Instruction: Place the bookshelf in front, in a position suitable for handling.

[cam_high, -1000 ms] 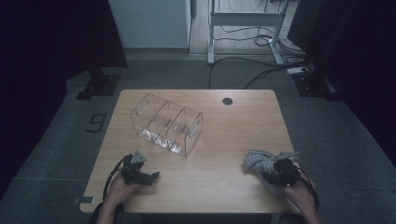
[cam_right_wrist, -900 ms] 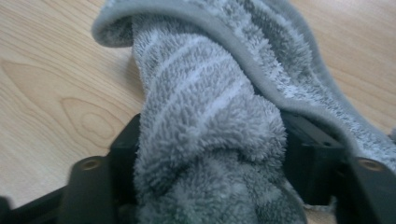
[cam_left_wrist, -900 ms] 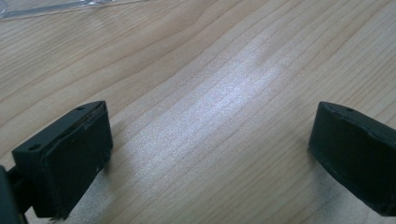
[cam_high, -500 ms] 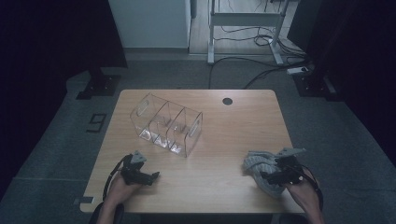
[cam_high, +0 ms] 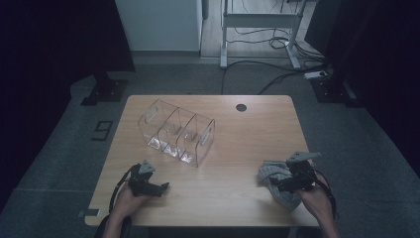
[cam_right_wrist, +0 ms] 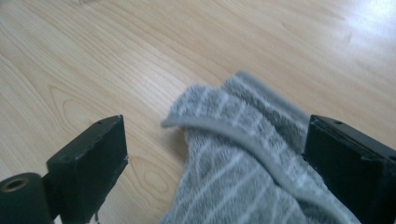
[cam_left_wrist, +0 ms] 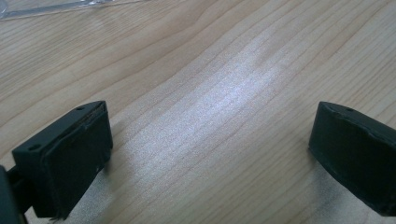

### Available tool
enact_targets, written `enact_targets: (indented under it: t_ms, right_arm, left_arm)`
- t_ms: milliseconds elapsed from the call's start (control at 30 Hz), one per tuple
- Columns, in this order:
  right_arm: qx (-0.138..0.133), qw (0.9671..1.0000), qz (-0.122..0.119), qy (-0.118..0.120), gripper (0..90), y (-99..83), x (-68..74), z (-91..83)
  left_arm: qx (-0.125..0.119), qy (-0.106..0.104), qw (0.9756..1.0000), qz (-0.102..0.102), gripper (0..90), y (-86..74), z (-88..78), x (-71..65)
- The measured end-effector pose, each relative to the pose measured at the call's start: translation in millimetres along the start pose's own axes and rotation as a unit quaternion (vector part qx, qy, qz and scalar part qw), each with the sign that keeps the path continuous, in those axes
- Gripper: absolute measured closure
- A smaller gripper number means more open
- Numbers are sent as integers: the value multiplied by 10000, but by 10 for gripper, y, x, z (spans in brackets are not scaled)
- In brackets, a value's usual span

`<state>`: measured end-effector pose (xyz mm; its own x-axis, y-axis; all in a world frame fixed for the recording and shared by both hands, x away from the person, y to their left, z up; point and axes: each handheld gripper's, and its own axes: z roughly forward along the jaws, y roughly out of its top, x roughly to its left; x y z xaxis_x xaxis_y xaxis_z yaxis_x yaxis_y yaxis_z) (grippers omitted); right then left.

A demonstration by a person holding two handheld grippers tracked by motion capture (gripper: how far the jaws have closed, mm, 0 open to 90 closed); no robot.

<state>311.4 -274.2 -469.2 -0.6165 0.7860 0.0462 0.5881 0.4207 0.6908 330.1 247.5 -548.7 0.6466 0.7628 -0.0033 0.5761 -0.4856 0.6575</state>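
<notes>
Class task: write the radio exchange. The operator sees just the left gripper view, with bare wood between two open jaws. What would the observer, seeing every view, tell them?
Operator: Is anything near my left gripper?
Observer: A clear plastic organizer with three compartments stands further up the table, apart from it.
Operator: Where is the cloth?
Observer: A grey striped towel lies crumpled at the table's right edge, under the right gripper.
Operator: Is that gripper holding it?
Observer: No. Its jaws have just been opening and stand wide; the towel lies between them, close against one jaw, but is not pinched.
</notes>
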Motion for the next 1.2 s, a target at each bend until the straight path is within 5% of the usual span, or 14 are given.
enact_targets:
  t_ms: [367, 1200]
  right_arm:
    - [-87, 9993, -299, 188, 0, 250, 145, 131]
    - [-276, 9955, -183, 891, 0, 765, 485, 468]
  left_arm:
    - [-5, 2, 10000, -2, 0, 0, 1, -1]
    - [-1, 2, 10000, 8, 0, 0, 1, 0]
